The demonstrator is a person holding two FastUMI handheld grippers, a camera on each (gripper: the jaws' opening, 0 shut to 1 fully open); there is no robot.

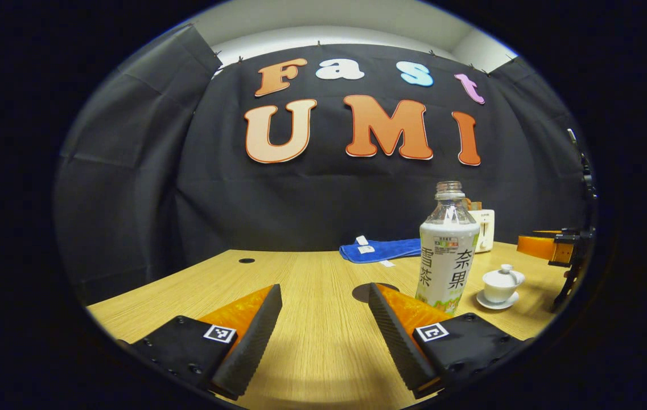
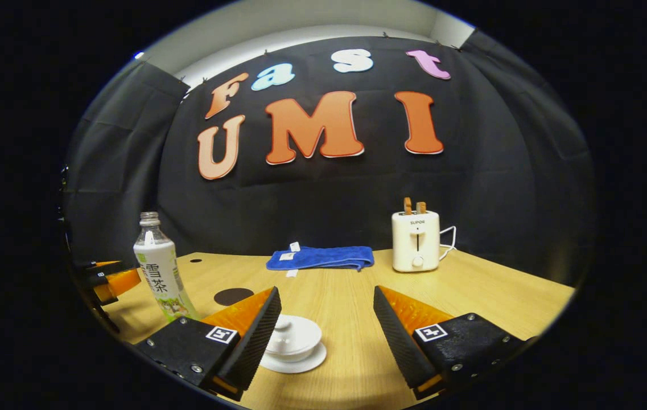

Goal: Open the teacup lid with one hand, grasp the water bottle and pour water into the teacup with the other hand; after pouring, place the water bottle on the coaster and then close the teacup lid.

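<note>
In the left gripper view, the left gripper [image 1: 325, 319] hangs low over the wooden counter [image 1: 312, 353] with its fingers [image 1: 252, 336] spread wide and nothing between them. Just beyond the right finger stands the water bottle [image 1: 448, 250], upright and uncapped, its base partly hidden behind that fingertip. A dark round coaster [image 1: 362, 292] lies on the counter just ahead of the same fingertip, to the left of the bottle. Further out to the right of the fingers sits the white teacup [image 1: 502, 285] on its saucer [image 1: 497, 302], lid [image 1: 504, 273] on. Well ahead, a folded blue cloth [image 1: 383, 250] lies near the back edge of the counter, and a white toaster [image 1: 485, 228] peeks out from behind the bottle. The other gripper shows at the far right edge.

In the right gripper view, the right gripper [image 2: 326, 319] also has its fingers [image 2: 255, 336] spread apart, gripping nothing. The teacup [image 2: 296, 336] sits on its saucer [image 2: 300, 361] right beside the left finger, partly hidden behind it, lid [image 2: 292, 329] in place. Out past the left finger stands the water bottle [image 2: 159, 267], with the coaster [image 2: 233, 296] on the counter [image 2: 471, 302] between the bottle and the fingers' line. Straight ahead lies the blue cloth [image 2: 323, 257], and ahead of the right finger stands the toaster [image 2: 416, 240] with two slices poking up.
</note>
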